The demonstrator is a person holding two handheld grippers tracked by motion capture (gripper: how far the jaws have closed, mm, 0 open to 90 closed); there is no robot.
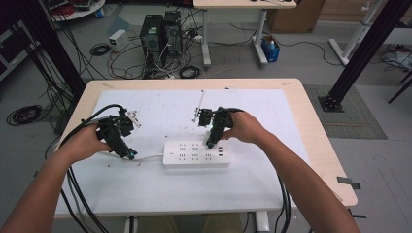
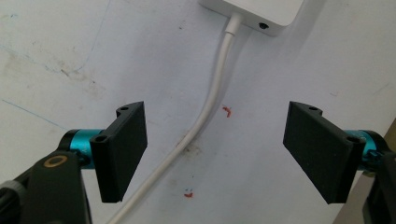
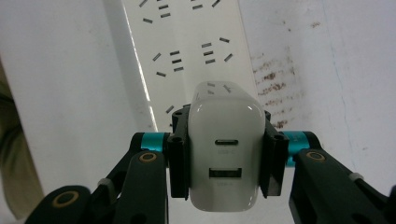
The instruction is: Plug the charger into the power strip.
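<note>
A white power strip lies flat in the middle of the white mat, its sockets facing up. My right gripper points down over the strip's right part. It is shut on a white USB charger, whose two ports face the camera in the right gripper view. The charger hangs just above the sockets. My left gripper stands open at the strip's left end. The strip's white cable runs along the mat between the open jaws, touching neither pad. The strip's end lies just ahead.
A small white plug-like part lies on the mat behind the left hand, and a thin white stick lies behind the right gripper. The wooden table edge borders the mat. Computers and cables stand on the floor beyond.
</note>
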